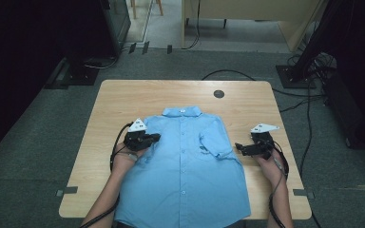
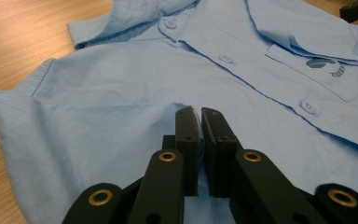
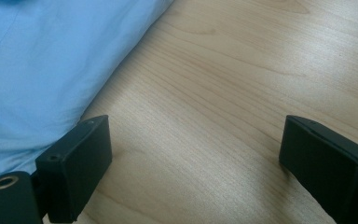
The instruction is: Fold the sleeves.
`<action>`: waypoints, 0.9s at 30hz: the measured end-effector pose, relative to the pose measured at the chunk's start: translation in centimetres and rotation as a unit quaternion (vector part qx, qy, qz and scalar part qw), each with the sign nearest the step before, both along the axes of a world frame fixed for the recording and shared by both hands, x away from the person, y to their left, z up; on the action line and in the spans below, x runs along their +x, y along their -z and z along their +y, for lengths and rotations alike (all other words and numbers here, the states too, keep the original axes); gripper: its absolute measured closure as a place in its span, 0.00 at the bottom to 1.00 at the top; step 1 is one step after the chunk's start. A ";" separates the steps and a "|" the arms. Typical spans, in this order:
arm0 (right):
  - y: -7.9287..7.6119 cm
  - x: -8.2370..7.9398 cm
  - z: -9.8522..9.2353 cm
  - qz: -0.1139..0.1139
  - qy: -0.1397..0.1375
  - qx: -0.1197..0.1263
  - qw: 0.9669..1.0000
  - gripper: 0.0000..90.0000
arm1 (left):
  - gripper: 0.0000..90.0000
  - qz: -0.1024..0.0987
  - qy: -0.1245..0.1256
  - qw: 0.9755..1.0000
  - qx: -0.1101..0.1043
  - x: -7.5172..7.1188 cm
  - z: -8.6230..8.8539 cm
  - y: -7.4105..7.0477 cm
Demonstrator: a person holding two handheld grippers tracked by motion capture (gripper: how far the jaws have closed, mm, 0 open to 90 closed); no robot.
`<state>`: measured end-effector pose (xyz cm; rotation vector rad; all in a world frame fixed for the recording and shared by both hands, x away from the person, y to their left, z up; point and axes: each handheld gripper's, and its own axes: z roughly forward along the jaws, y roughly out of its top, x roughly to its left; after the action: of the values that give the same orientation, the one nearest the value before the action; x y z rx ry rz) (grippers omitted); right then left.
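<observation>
Table first, since it's the biggest thing going: a light wooden rectangular tabletop (image 1: 123,102) sitting on grey carpet, with a small dark round grommet (image 1: 219,94) set into it near the far edge.

Spread flat across the middle is a light blue short-sleeved button-up shirt (image 1: 185,166), collar pointing away from the person and hem hanging just over the near edge. The sleeve on the person's right side is folded in over the chest, so it lies on top of the front panel. From the left gripper view you can see a chest pocket with a dark printed logo (image 2: 320,63) and a row of pale buttons down the placket.

Now the tools. The black left gripper (image 1: 156,137) is over the shirt's left shoulder area, and its jaws are nearly together with just a thin slit between the pads, which sit down on the cloth; whether any of it is pinched in that slit I can't tell. The black right gripper (image 1: 239,147) is just beside the shirt's right edge, over bare wood, jaws spread wide with nothing between them.

Forearms come in from the near side, cables trailing off both grippers.
</observation>
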<state>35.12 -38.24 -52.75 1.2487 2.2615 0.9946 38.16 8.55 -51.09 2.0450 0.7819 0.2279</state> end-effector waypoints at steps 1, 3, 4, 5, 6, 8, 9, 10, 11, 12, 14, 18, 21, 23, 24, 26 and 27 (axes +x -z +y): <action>0.0 0.0 0.0 0.000 0.000 0.000 1.000 0.10 | 0.93 0.005 0.001 1.000 -0.002 0.0 0.0 0.0; 0.0 0.0 0.0 0.000 0.000 0.000 1.000 0.10 | 0.89 0.011 0.006 1.000 0.001 0.1 -0.1 0.2; 0.0 0.0 0.0 0.000 0.000 0.000 1.000 0.10 | 0.88 0.011 0.007 1.000 0.002 0.1 -0.1 0.3; 0.0 0.0 0.0 0.000 0.000 0.000 1.000 0.10 | 0.86 0.012 0.005 1.000 0.004 0.2 -0.1 0.3; 0.0 0.0 0.0 0.000 0.001 0.000 1.000 0.10 | 0.82 0.008 0.003 1.000 0.005 0.1 -0.1 0.3; 0.0 0.0 0.0 0.000 0.000 0.000 1.000 0.10 | 0.77 -0.001 -0.002 1.000 0.004 0.1 -0.1 0.3; 0.0 0.0 0.0 0.000 0.000 0.000 1.000 0.10 | 0.76 -0.005 -0.003 1.000 0.003 0.0 -0.1 0.3; 0.0 0.0 0.0 0.000 0.000 0.000 1.000 0.10 | 0.72 -0.008 -0.006 1.000 0.007 0.0 -0.1 0.2; 0.0 0.0 0.0 0.000 0.000 0.000 1.000 0.10 | 0.68 -0.011 -0.009 1.000 0.007 0.0 0.0 0.2; 0.0 0.0 0.0 0.000 0.001 0.000 1.000 0.10 | 0.68 -0.009 -0.008 1.000 0.004 0.1 0.1 0.2; 0.0 0.0 0.0 0.000 0.001 0.000 1.000 0.10 | 0.62 -0.007 -0.011 1.000 0.001 0.1 0.1 0.2; 0.0 0.0 0.0 0.000 0.001 0.000 1.000 0.10 | 0.46 -0.012 -0.023 1.000 -0.002 0.1 0.2 0.2; 0.0 0.0 0.0 0.000 0.000 0.000 1.000 0.10 | 0.43 -0.008 -0.026 1.000 -0.007 0.1 0.3 0.2; 0.0 0.0 0.0 0.000 0.000 0.000 1.000 0.10 | 0.40 -0.009 -0.026 1.000 -0.006 0.1 0.3 0.2; 0.0 0.0 0.0 0.000 0.000 0.000 1.000 0.10 | 0.39 -0.007 -0.025 1.000 -0.005 0.1 0.4 0.2; 0.0 0.0 0.0 0.000 0.000 0.000 1.000 0.10 | 0.35 -0.009 -0.022 1.000 -0.003 0.1 0.4 0.2; 0.0 0.0 0.0 0.000 0.001 0.000 1.000 0.10 | 0.34 -0.013 -0.023 1.000 -0.001 0.0 0.4 0.2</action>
<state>35.13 -38.24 -52.75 1.2503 2.2605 0.9952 38.15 8.96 -51.26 2.0210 0.8128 0.2784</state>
